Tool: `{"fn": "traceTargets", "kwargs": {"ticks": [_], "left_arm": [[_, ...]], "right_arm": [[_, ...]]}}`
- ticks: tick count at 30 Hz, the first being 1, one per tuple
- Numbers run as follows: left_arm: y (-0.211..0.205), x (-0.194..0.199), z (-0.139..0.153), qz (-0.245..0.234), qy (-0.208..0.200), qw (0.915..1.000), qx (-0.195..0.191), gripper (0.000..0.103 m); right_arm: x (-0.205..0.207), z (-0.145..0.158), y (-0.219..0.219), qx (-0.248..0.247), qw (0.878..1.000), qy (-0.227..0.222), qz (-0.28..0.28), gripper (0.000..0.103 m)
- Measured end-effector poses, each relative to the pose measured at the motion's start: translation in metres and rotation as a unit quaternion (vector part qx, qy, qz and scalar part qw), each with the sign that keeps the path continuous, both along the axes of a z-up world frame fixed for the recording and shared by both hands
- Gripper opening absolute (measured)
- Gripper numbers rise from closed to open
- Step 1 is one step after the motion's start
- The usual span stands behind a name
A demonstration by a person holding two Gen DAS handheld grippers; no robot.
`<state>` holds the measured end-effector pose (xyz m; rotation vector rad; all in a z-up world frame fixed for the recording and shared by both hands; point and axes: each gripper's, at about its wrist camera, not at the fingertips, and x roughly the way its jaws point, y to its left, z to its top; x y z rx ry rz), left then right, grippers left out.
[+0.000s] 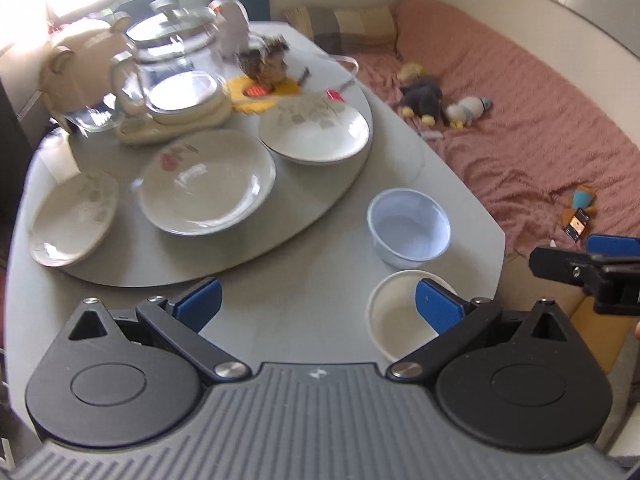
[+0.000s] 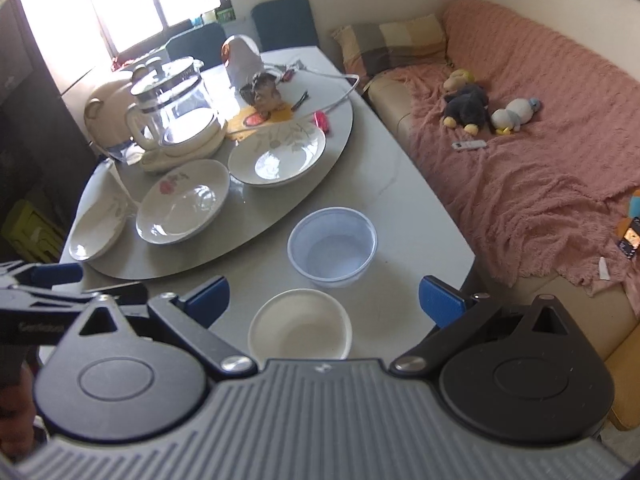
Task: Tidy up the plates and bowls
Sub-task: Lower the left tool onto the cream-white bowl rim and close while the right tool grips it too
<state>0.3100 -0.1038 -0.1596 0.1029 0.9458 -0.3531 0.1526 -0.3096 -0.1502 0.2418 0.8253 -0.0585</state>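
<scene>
A: Where's the light from?

B: A window [image 2: 140, 4] far ahead and left of the gripper, blown out white in both views.

A: Glare?

B: Bright patches on the plates [image 2: 184, 202] and the glass kettle [image 2: 172, 108]; soft shadows under the bowls [image 2: 332, 246].

A: Sharpness?

B: The left view is smeared, worst on the kettle [image 1: 172, 68]; the right is crisper. Both bend strongly at the edges, corners dark.
</scene>
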Motion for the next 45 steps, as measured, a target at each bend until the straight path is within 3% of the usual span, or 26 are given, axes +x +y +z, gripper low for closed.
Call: {"fn": "traceTargets", "kwargs": {"ticks": [11,18,21,30,34,35,43,45], "left_arm": [[-0.053,0.053,-0.063,-0.064,0.108,0.9918,0.028,0.103],[-0.061,0.079,-0.096,-0.054,0.151,0.9868,0.019,0.103],[-0.063,0.085,-0.107,-0.041,0.164,0.9855,0.02,0.101],[-0.065,0.095,-0.133,-0.015,0.2,0.9795,0.009,0.074],[-0.062,0.096,-0.145,-0.004,0.221,0.9752,0.006,0.06],[-0.062,0.096,-0.148,-0.002,0.225,0.9743,0.004,0.057],[-0.066,0.094,-0.165,0.009,0.247,0.969,-0.009,0.037],[-0.069,0.093,-0.168,0.009,0.251,0.968,-0.009,0.032]], "right_arm": [[0.048,-0.053,-0.032,0.05,0.995,0.08,0.015,0.097],[0.072,-0.083,-0.043,0.085,0.988,0.127,0.011,0.077],[0.077,-0.091,-0.047,0.097,0.986,0.132,0.007,0.077],[0.094,-0.107,-0.053,0.134,0.98,0.144,0.035,0.077],[0.099,-0.114,-0.05,0.144,0.975,0.161,0.052,0.064],[0.099,-0.116,-0.05,0.147,0.974,0.167,0.053,0.056],[0.095,-0.131,-0.044,0.14,0.966,0.207,0.063,0.037],[0.095,-0.136,-0.042,0.137,0.964,0.22,0.067,0.029]]}}
